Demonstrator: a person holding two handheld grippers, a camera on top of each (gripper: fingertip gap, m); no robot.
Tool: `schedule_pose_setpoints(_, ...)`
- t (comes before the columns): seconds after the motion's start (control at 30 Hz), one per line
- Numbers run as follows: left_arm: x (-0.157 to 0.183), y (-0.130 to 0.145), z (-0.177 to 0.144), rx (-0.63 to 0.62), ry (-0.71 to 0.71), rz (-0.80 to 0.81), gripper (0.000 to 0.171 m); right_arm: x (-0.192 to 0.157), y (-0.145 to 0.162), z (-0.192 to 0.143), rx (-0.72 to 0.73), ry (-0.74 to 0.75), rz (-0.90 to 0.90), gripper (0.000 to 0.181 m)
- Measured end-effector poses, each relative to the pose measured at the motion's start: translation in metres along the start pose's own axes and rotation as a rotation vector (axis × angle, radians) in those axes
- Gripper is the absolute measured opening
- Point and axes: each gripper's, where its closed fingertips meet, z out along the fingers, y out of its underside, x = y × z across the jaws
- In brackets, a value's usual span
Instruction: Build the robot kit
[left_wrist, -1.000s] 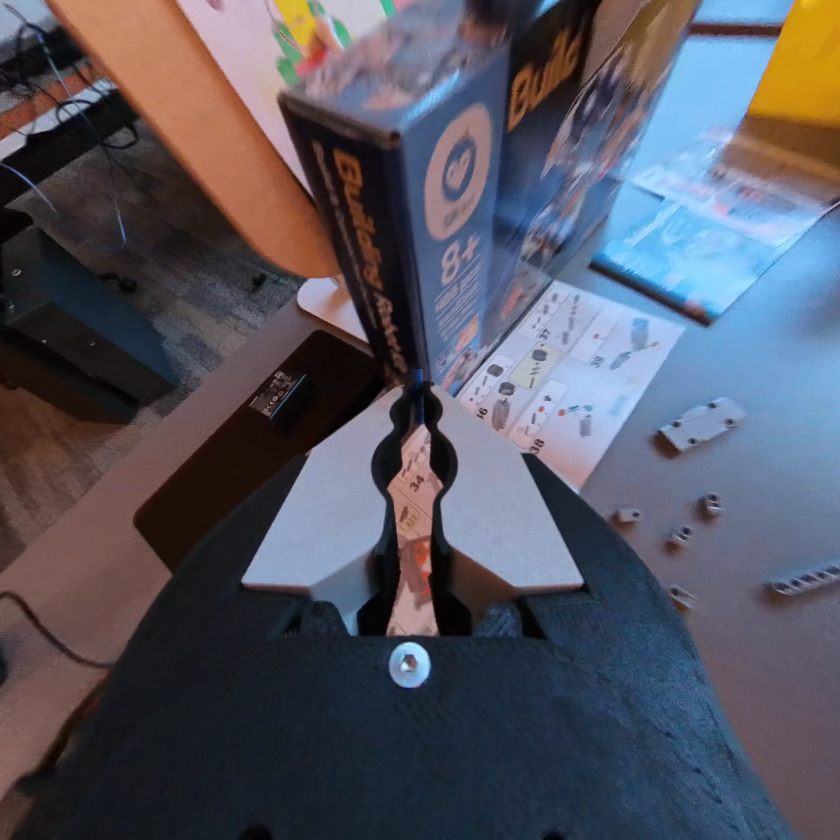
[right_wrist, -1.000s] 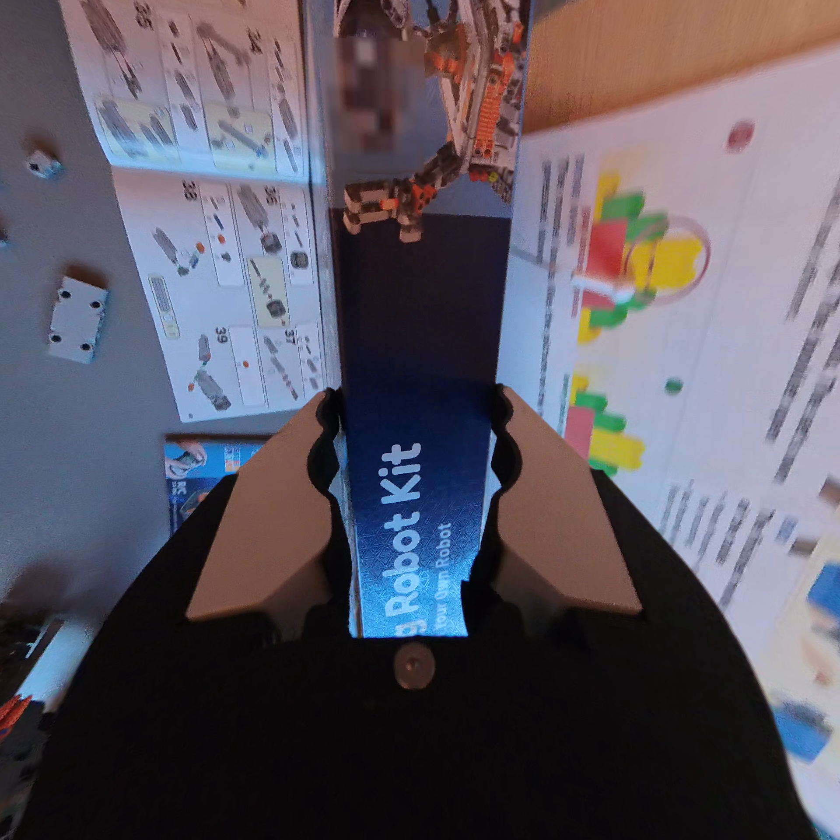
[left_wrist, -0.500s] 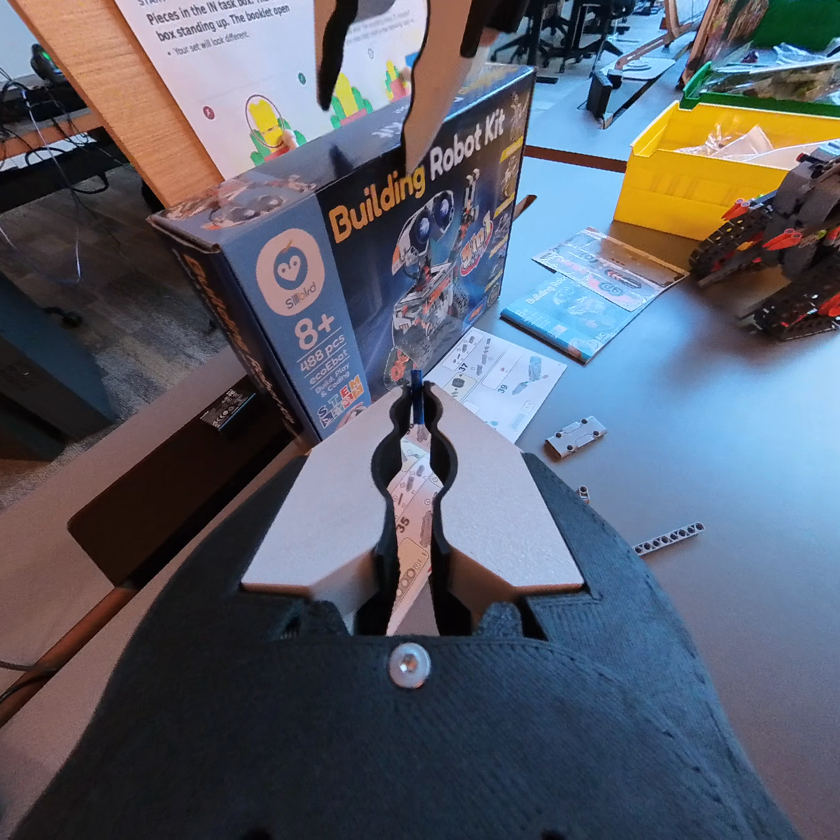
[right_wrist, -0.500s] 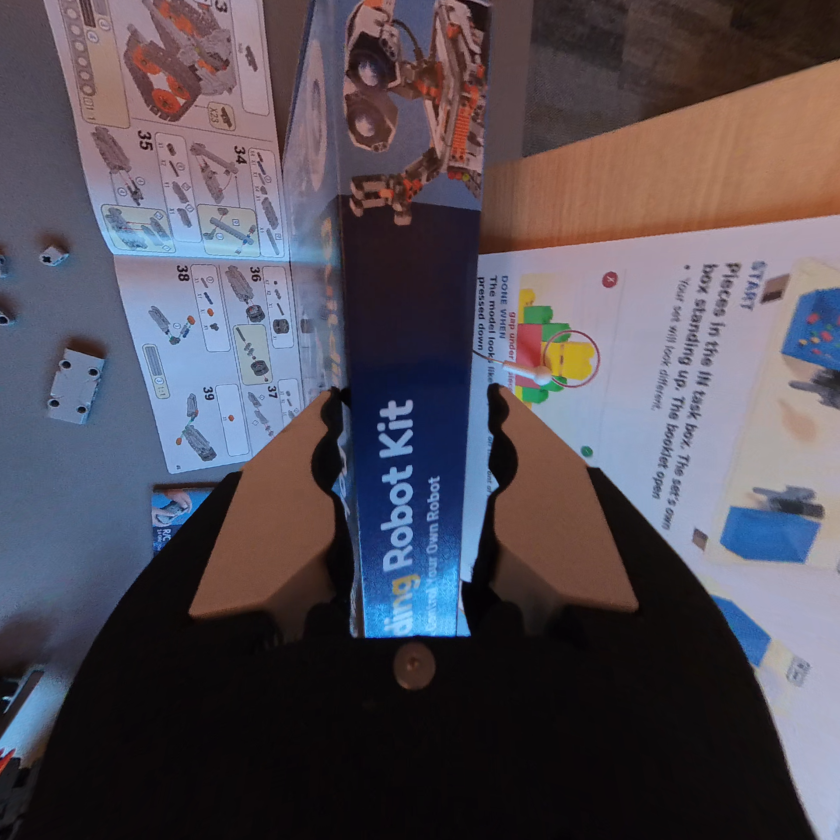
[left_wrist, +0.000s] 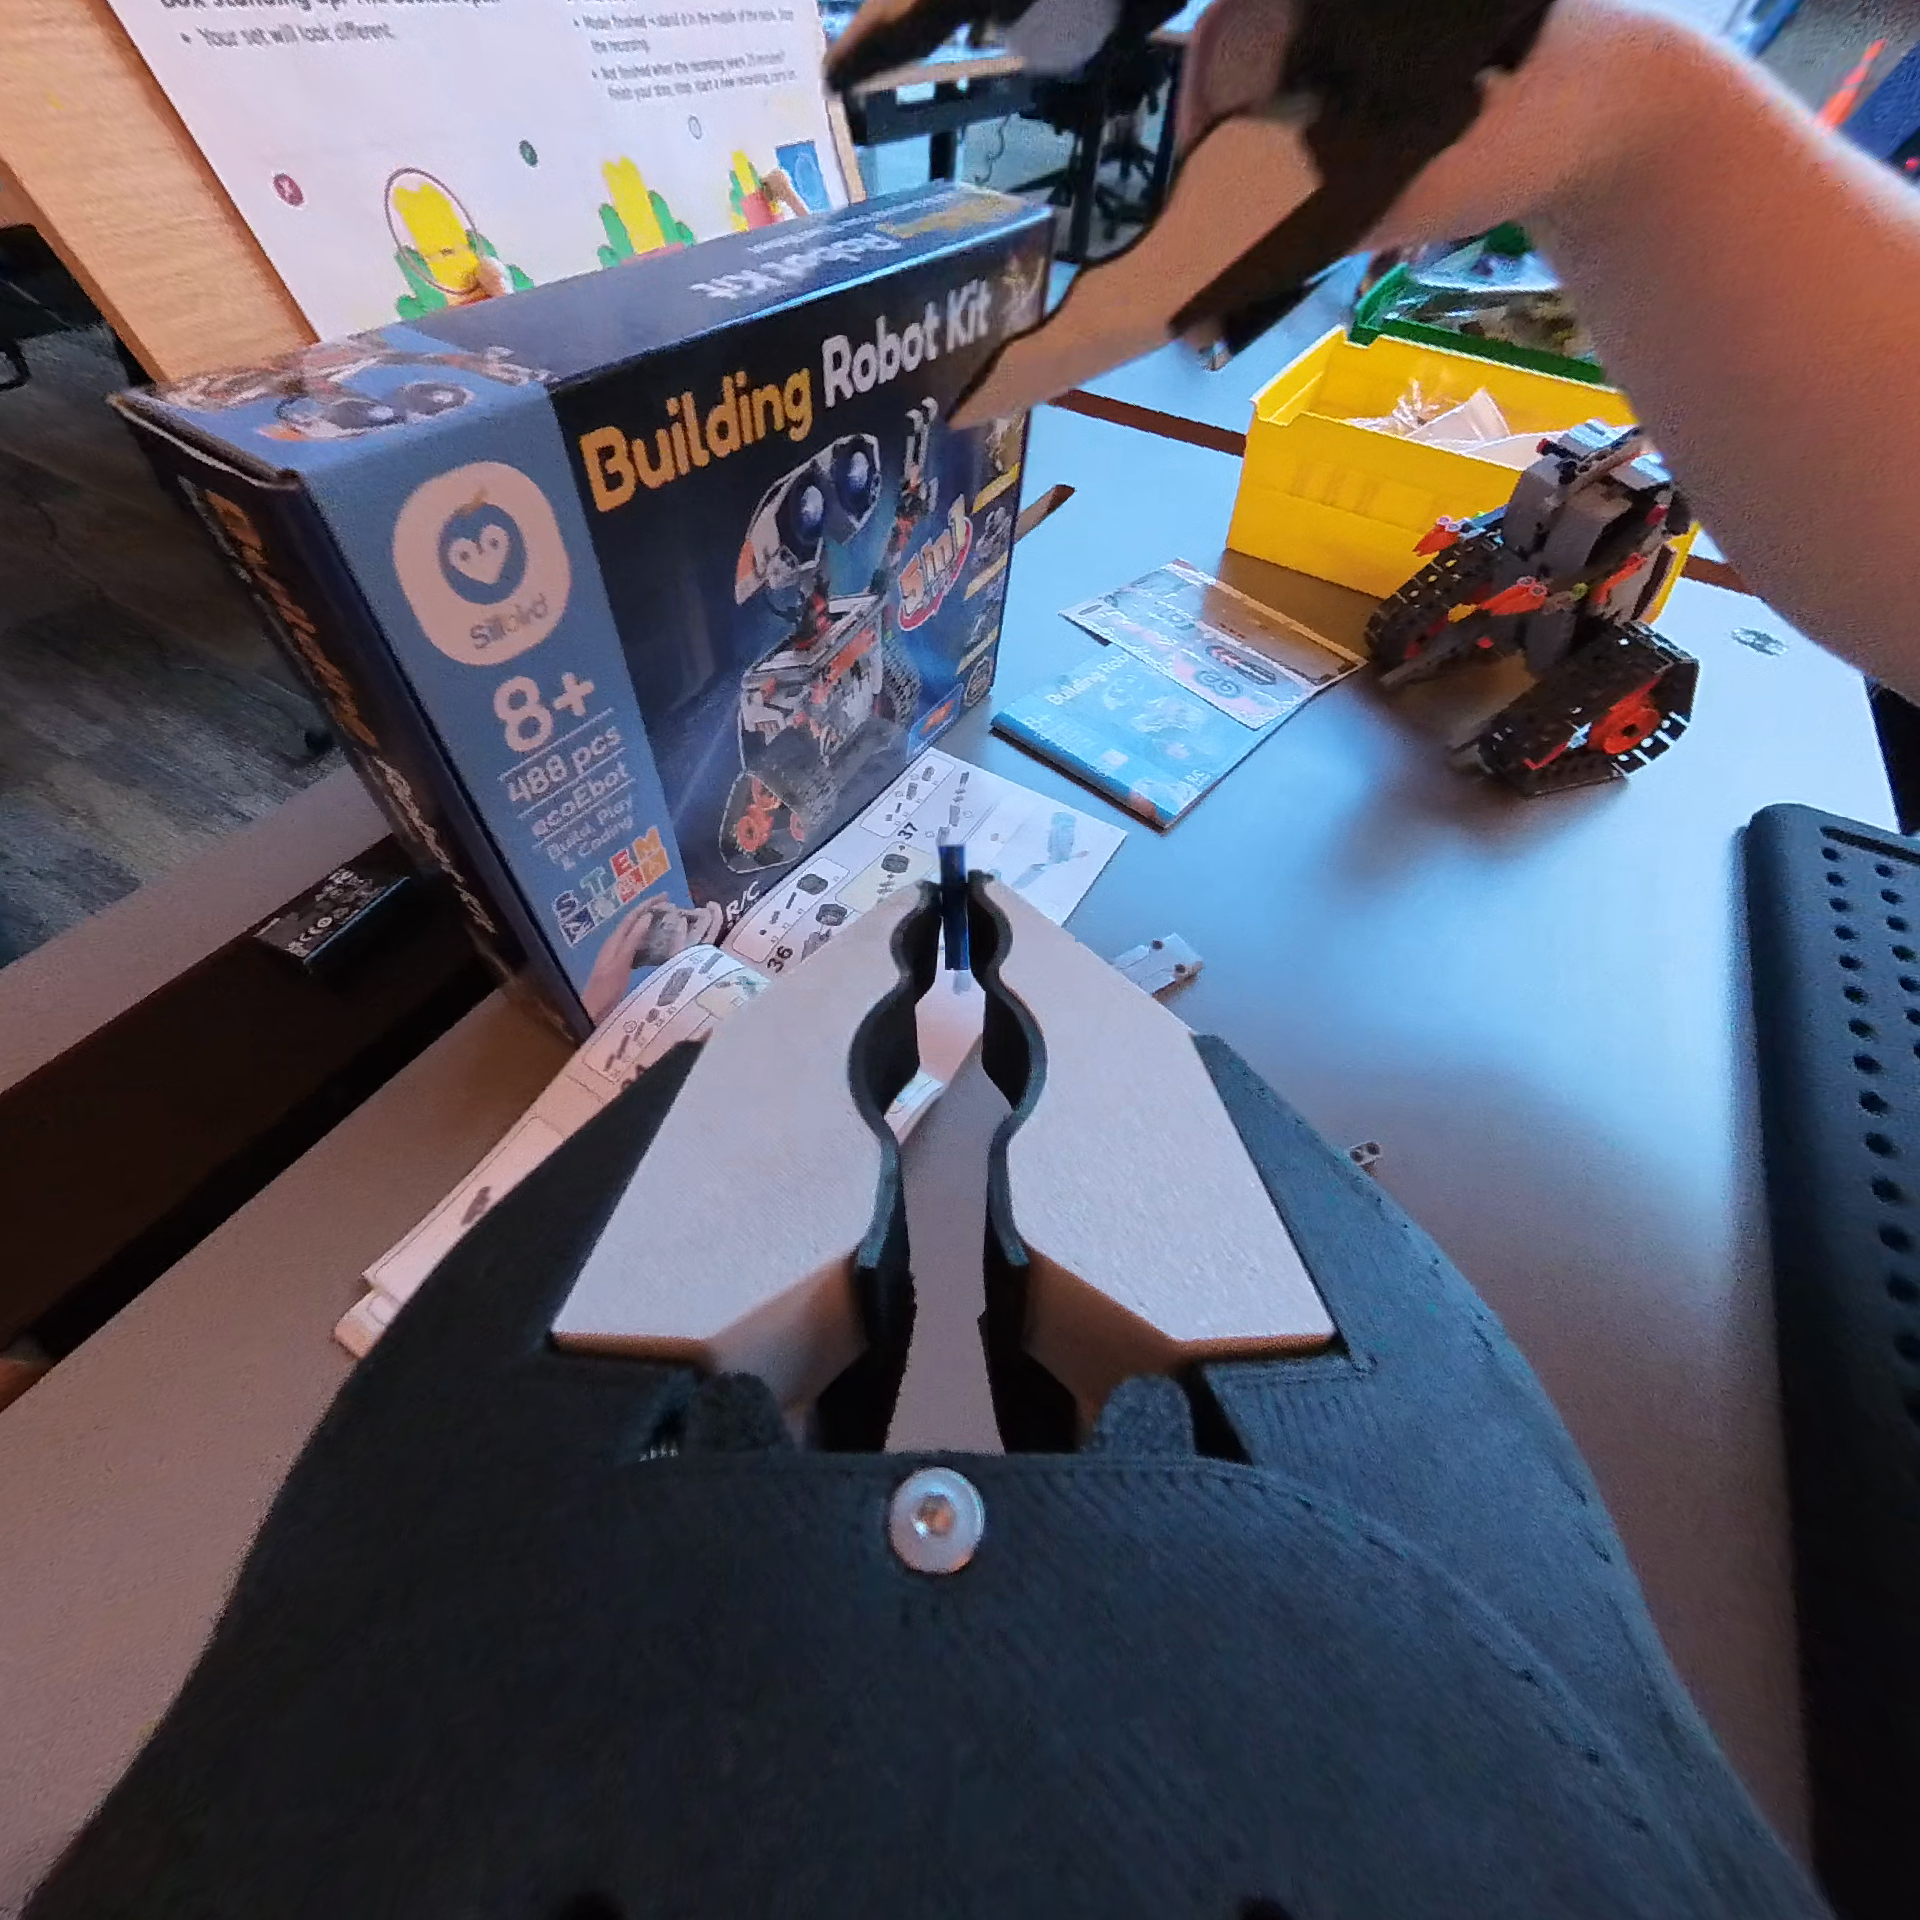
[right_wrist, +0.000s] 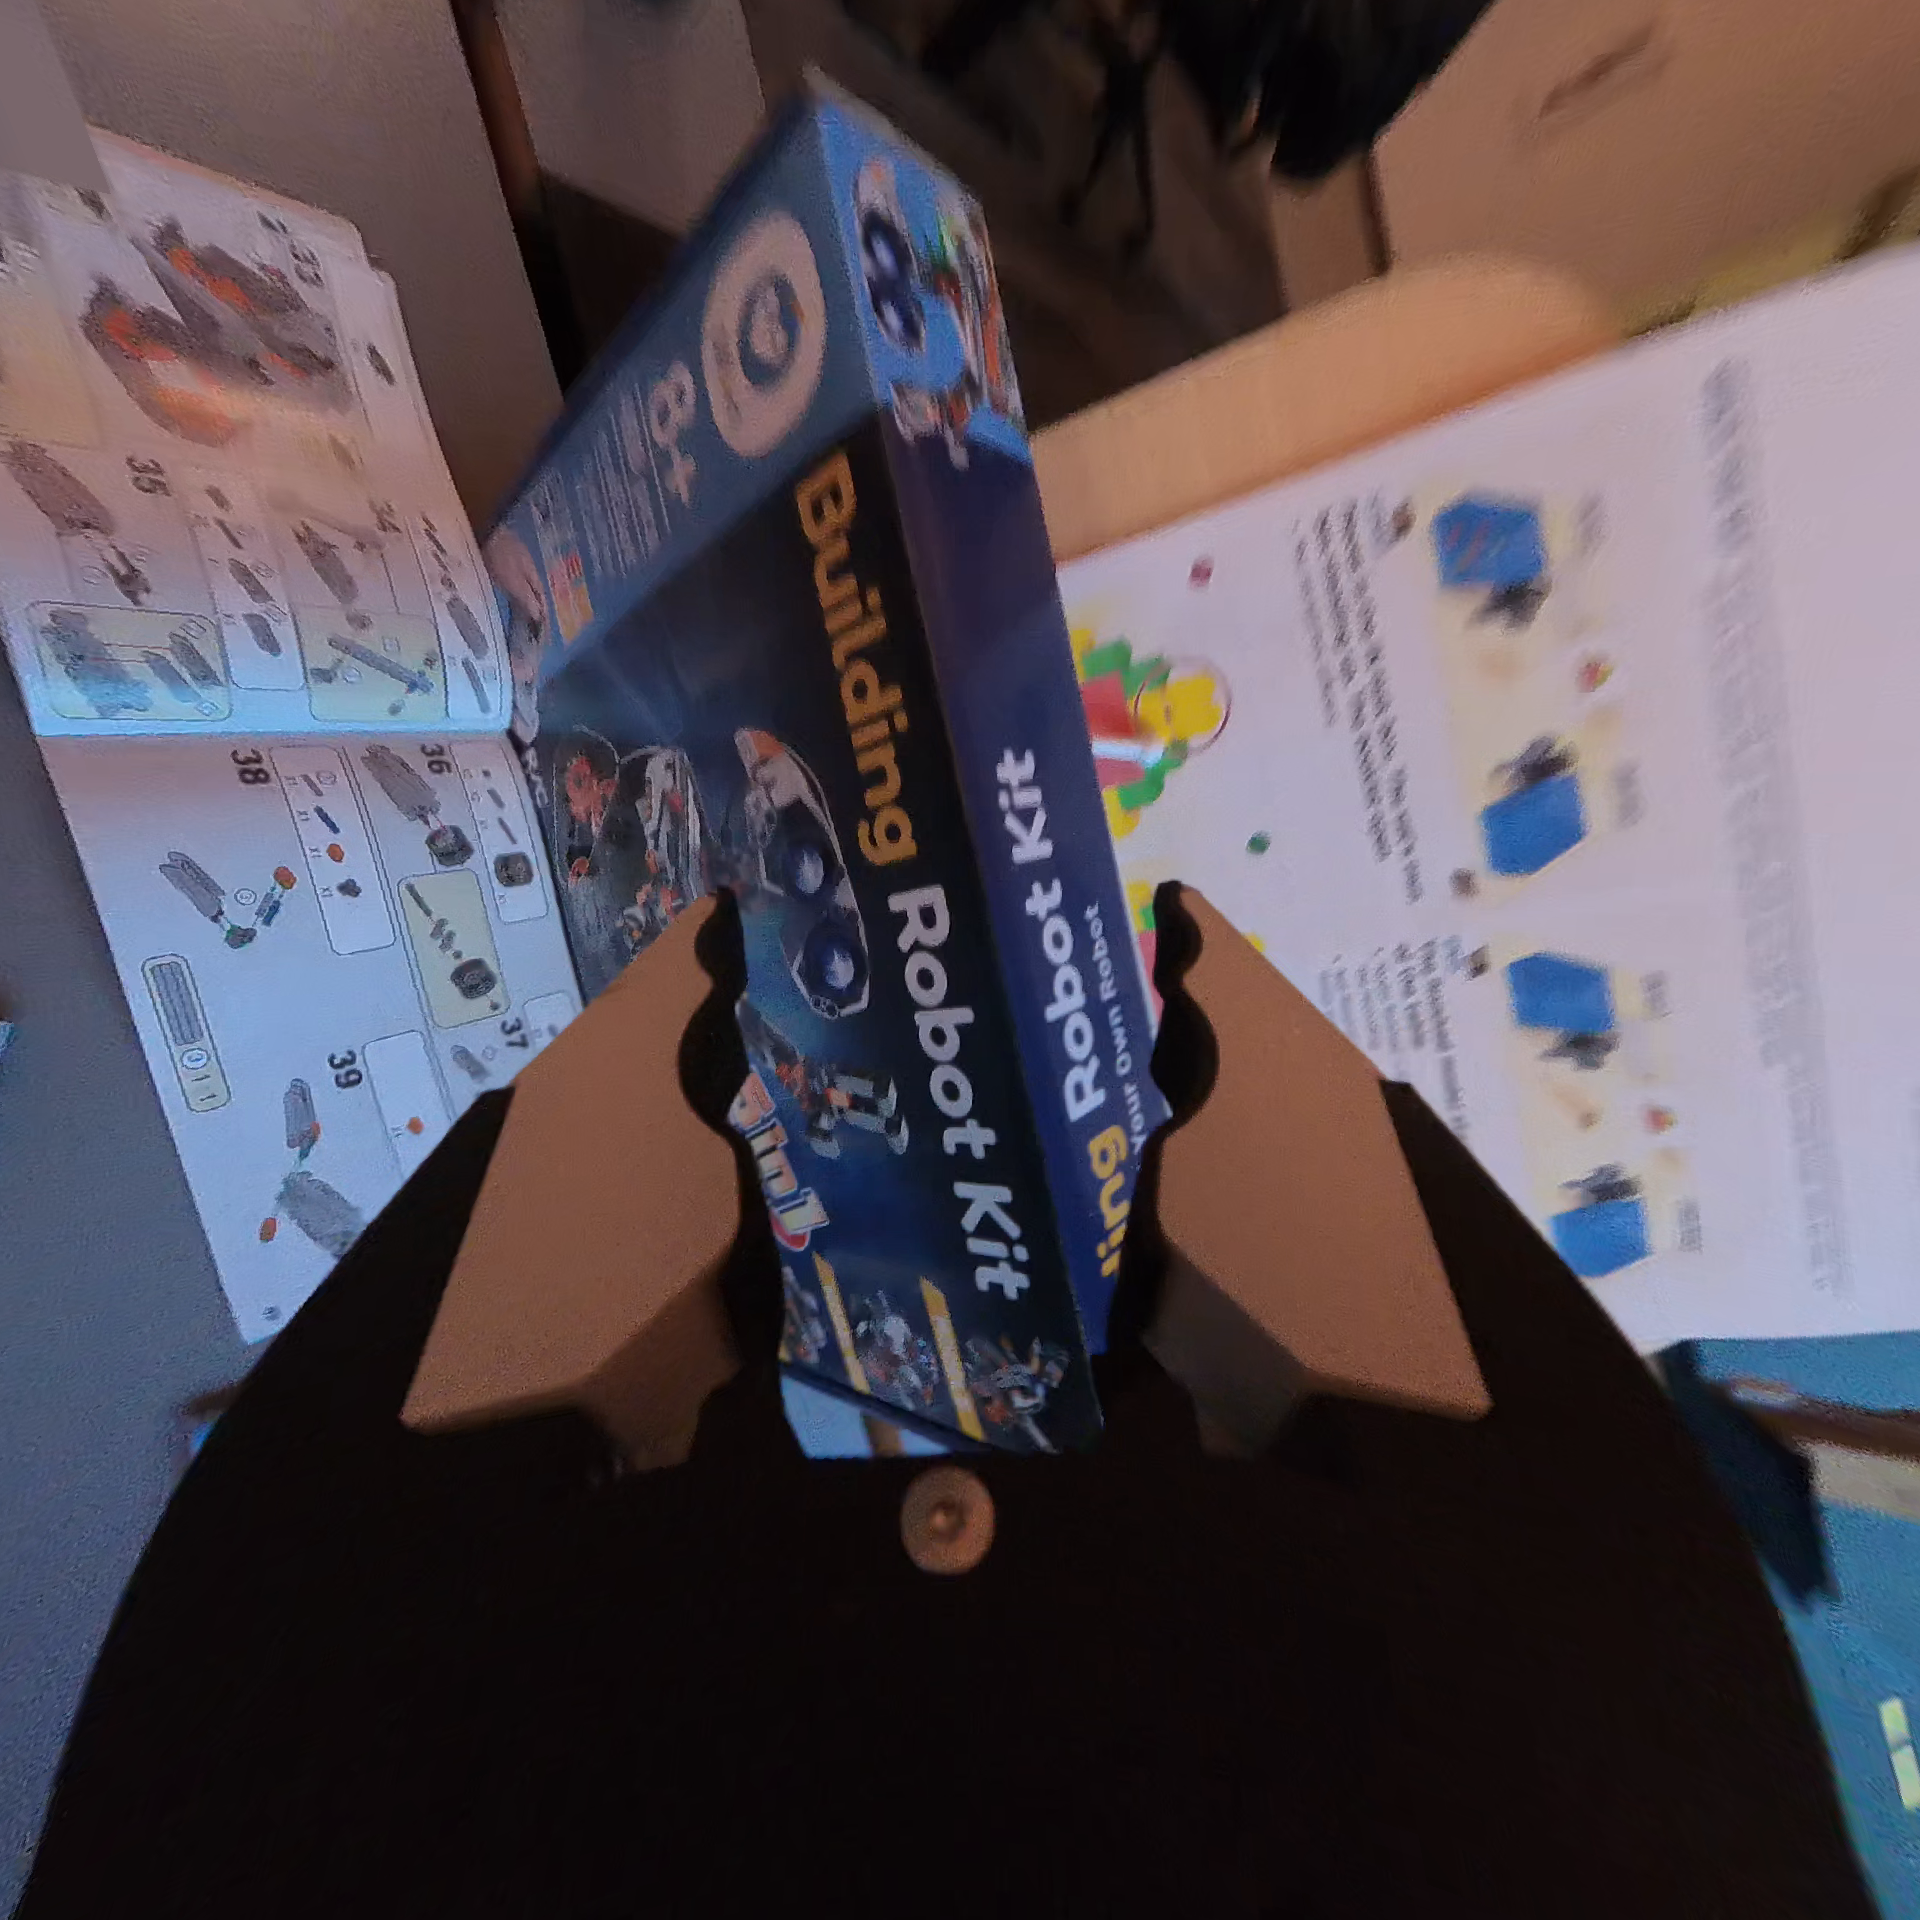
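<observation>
A dark blue robot kit box (left_wrist: 727, 540) stands on its long edge on the grey table (left_wrist: 1403, 1039). My right gripper (right_wrist: 945, 899) is open, and the box (right_wrist: 914, 831) lies below it, apart from both fingers. One of its fingers (left_wrist: 1081, 322) shows blurred above the box's far end in the left wrist view, with a person's arm (left_wrist: 1714, 312) behind it. My left gripper (left_wrist: 951, 904) is shut on a small blue pin (left_wrist: 952, 935), held over the open instruction booklet (left_wrist: 904, 821) in front of the box.
A tracked robot model (left_wrist: 1558, 623) and a yellow bin (left_wrist: 1340, 468) stand at the far right. A blue booklet (left_wrist: 1122, 727) and small grey parts (left_wrist: 1158, 956) lie on the table. A printed sheet on a wooden board (right_wrist: 1455, 779) is behind the box. A black perforated part (left_wrist: 1839, 1143) is at the right edge. Tip to tip, the grippers are about 20 centimeters apart.
My right gripper opened, let go of the box and drew up and away. The box now stands free on the table. My left gripper pulled back, still holding the pin.
</observation>
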Motion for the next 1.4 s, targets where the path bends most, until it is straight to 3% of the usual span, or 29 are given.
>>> schedule_pose_setpoints(0.13,0.001,-0.004,-0.006,-0.002,-0.01,0.026,0.003,0.007,0.004,0.002,0.032,-0.014,0.095,0.074)
schedule_pose_setpoints(0.33,-0.004,-0.012,-0.019,0.025,-0.008,0.022,0.003,-0.013,0.005,-0.004,0.038,0.078,-0.021,0.079)
schedule_pose_setpoints(0.43,-0.005,-0.014,-0.021,0.035,-0.001,0.004,0.003,-0.05,0.003,-0.013,0.048,0.083,0.009,0.076)
schedule_pose_setpoints(0.5,0.0,-0.013,-0.021,0.035,0.028,-0.021,0.003,-0.094,-0.01,-0.021,0.152,0.046,0.127,0.065)
schedule_pose_setpoints(0.57,0.014,-0.011,-0.016,0.032,0.123,-0.078,0.003,-0.14,-0.033,-0.031,0.303,-0.043,0.306,0.051)
schedule_pose_setpoints(0.67,0.045,-0.002,-0.007,0.007,0.352,-0.235,0.003,-0.188,-0.073,-0.057,0.508,-0.22,0.582,0.049)
schedule_pose_setpoints(0.73,0.054,0.007,0.0,-0.04,0.438,-0.344,0.003,-0.201,-0.082,-0.068,0.544,-0.231,0.587,0.049)
schedule_pose_setpoints(0.83,0.069,0.008,0.01,-0.051,0.53,-0.419,0.002,-0.198,-0.081,-0.072,0.561,-0.151,0.586,0.041)
schedule_pose_setpoints(0.93,0.085,0.003,0.024,-0.009,0.567,-0.394,0.002,-0.184,-0.085,-0.074,0.656,-0.294,1.038,0.034)
schedule_pose_setpoints(1.0,0.089,0.001,0.035,0.034,0.543,-0.359,0.002,-0.183,-0.087,-0.075,0.716,-0.43,1.247,0.034)
schedule_pose_setpoints(1.2,0.1,0.0,0.055,0.107,0.486,-0.282,0.002,-0.176,-0.065,-0.072,0.714,-0.341,1.243,0.015)
schedule_pose_setpoints(1.4,0.11,-0.002,0.064,0.193,0.49,-0.258,0.002,-0.176,-0.052,-0.074,0.703,-0.357,1.203,0.004)
